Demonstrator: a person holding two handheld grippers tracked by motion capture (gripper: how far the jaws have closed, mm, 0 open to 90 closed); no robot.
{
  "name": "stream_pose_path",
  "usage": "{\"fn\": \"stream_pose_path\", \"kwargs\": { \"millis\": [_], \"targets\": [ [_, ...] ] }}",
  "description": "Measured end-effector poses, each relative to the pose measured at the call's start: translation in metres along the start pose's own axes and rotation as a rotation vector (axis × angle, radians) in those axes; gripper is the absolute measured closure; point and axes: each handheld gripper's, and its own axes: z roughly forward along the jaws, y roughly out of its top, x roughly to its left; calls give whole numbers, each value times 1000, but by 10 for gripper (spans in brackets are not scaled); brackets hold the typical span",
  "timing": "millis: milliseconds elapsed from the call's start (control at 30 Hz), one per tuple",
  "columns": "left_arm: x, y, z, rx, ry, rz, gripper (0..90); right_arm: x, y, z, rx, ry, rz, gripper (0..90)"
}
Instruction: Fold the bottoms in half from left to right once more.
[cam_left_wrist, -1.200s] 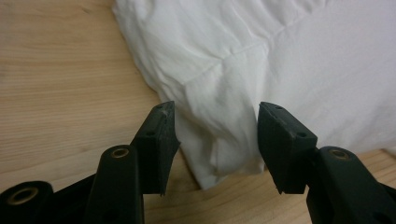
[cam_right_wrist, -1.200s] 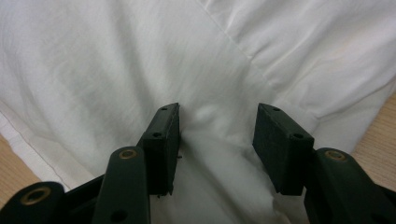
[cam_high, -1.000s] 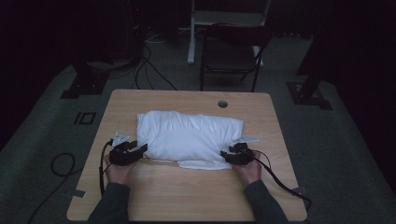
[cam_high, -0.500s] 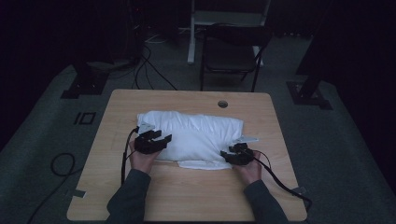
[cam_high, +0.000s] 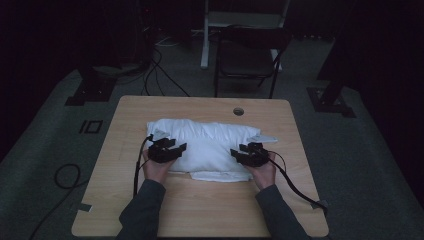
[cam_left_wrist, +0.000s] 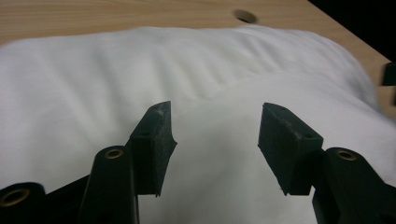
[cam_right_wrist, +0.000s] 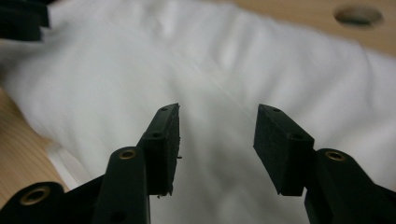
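Soft, light white fabric pillow (cam_high: 210, 147) lying mid-way across the pale wooden table (cam_high: 200, 210). Left gripper (cam_left_wrist: 215, 135) and right gripper (cam_right_wrist: 217, 135) both parted, empty, over its near edge; pinch loose casing there.

Left gripper (cam_high: 167, 149): jaws apart, over the cloth's (cam_high: 210, 140) left part.
Right gripper (cam_high: 248, 154): jaws apart, over the cloth's right part.
Forearms: at the cloth's near side.
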Motion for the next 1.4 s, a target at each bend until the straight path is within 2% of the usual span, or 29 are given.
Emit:
{"fn": "stream_pose_path", "kwargs": {
  "millis": [167, 233, 300, 400, 467, 567, 667, 767, 833, 933, 1033, 1100, 1167, 1300, 1400],
  "targets": [
    [37, -6, -9, 35, 109, -78, 338, 23, 18, 16, -8, 39, -42, 550],
    [52, -11, -9, 46, 145, -125, 287, 29, 21, 25, -5, 54, -43, 557],
    [64, -17, -5, 77, 182, -160, 262, 35, 23, 33, -1, 64, -42, 566],
    [78, -27, 6, 123, 201, -214, 177, 40, 22, 48, 28, 63, -45, 574],
    [83, -31, 13, 140, 159, -245, 165, 39, 18, 56, 51, 59, -33, 573],
    [81, -32, 19, 146, 139, -235, 150, 39, 9, 66, 94, 28, -61, 561],
    [78, -29, 23, 162, 122, -214, 155, 41, 4, 70, 107, 10, -84, 548],
    [74, -27, 25, 175, 118, -203, 203, 41, 3, 72, 118, 10, -84, 541],
    [71, -26, 26, 180, 99, -198, 244, 41, 2, 73, 122, 6, -89, 539],
    [70, -25, 27, 192, 73, -206, 383, 41, 0, 76, 127, 4, -98, 536],
    [70, -25, 26, 210, 45, -193, 624, 41, -1, 78, 129, 7, -103, 537],
    [68, -23, 23, 197, 42, -169, 752, 42, -2, 79, 132, 7, -121, 538],
    [65, -19, 17, 182, 48, -133, 797, 43, -3, 79, 134, 4, -143, 538],
    [59, -5, -4, 93, 28, -110, 811, 45, -5, 79, 134, -2, -150, 538],
    [51, 9, -20, 26, -7, -81, 813, 46, -6, 79, 133, -2, -156, 538]
  ]
}}
